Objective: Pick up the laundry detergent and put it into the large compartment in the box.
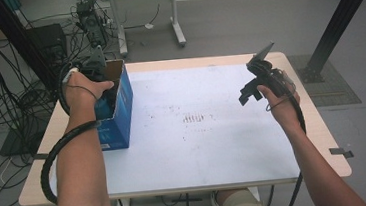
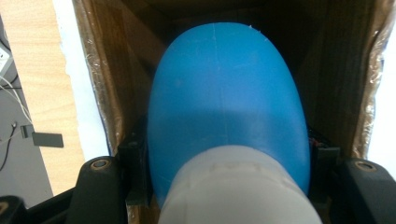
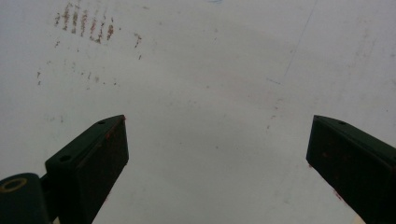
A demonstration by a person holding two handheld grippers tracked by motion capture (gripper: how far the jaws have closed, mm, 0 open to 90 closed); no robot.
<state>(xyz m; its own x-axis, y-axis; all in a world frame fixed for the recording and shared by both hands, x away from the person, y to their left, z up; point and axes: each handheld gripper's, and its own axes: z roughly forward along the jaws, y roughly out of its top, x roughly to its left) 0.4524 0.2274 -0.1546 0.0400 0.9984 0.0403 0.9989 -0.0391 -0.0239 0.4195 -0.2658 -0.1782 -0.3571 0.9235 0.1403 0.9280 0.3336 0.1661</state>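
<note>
overhead forward-down, left camera inside box point(image 2: 112, 93), right near table point(image 3: 210, 93)

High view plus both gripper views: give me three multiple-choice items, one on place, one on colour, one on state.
1. Where does the blue cardboard box stand?
A. table's left side
B. table's right side
C. floor

2. What colour is the rounded plastic object with a whitish end inside the box?
A. red
B. blue
C. green

3. How are the right gripper jaws?
A. shut on a cup
B. shut empty
C. open

Answers: 1 A, the box sits by the left hand. 2 B, blue shows between the left gripper jaws. 3 C, bare white table mat shows between them.
</note>
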